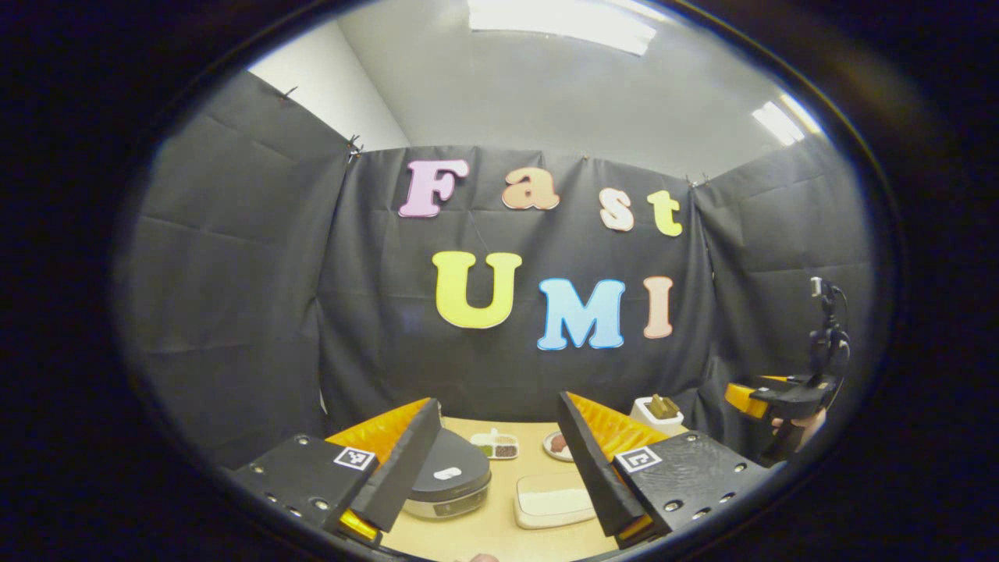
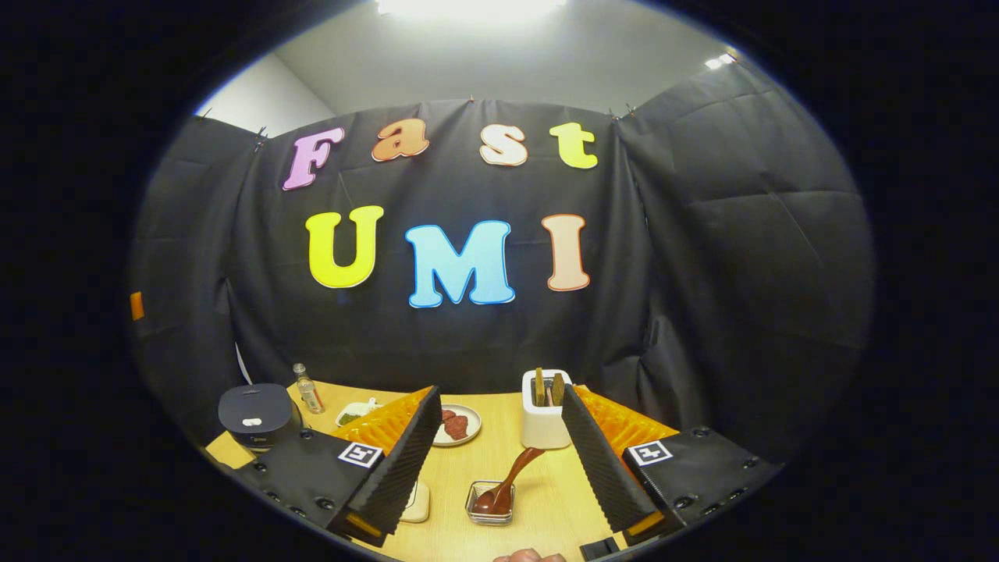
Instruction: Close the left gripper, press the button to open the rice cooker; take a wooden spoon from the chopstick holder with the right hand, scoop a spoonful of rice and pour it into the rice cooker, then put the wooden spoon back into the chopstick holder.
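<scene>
Both gripper views are looking level across the table [image 1: 484, 538] toward the back wall, sharing rice cooker [image 1: 449, 476] & chopstick holder [image 2: 545, 421].

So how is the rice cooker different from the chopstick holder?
The rice cooker is dark, round and low; the chopstick holder is white, tall and narrow. The rice cooker's lid is shut, while the chopstick holder is open on top with wooden handles sticking out. Both stand upright on the table.

On the wooden surface [image 2: 546, 488] a small bottle [image 2: 310, 388] stands upright at the back. A round plate [image 2: 460, 425] carries reddish pieces. A divided white dish [image 1: 495, 445] holds green and dark contents. A phone mount [image 1: 827, 336] stands far right.
</scene>
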{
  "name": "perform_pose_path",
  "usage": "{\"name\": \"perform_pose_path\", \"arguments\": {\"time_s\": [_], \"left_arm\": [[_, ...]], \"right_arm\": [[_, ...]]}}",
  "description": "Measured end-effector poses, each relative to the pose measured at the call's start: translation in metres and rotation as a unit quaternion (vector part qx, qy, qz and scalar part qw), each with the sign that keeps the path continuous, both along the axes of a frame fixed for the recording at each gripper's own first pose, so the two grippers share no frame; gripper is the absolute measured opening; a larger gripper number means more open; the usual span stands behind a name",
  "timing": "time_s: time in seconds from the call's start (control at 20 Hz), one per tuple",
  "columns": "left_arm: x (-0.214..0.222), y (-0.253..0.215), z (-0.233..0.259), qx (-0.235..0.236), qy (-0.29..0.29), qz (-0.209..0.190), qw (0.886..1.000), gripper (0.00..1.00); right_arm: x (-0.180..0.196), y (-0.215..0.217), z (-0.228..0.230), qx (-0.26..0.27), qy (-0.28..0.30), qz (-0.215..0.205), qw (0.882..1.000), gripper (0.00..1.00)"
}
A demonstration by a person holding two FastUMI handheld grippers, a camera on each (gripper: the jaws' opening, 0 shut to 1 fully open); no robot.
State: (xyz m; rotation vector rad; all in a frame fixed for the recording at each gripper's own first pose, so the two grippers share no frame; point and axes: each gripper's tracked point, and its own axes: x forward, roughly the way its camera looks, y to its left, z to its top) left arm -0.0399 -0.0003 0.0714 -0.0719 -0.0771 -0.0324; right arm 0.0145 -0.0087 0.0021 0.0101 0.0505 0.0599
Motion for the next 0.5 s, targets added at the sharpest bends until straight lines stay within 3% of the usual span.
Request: {"name": "perform_pose_path", "arguments": {"time_s": [0.25,0.45,0.5], "left_arm": [[-0.001,-0.001,-0.016,-0.002,0.014,0.006,1.0,0.96],[0.001,-0.005,-0.016,0.013,0.016,0.008,1.0,0.92],[0.002,-0.005,-0.016,0.017,0.017,0.01,1.0,0.92]], "right_arm": [[-0.007,-0.014,0.0,-0.013,-0.01,-0.008,1.0,0.98],[-0.007,-0.02,0.001,-0.011,-0.009,-0.01,1.0,0.98],[-0.007,-0.021,0.001,-0.01,-0.009,-0.01,1.0,0.92]]}}
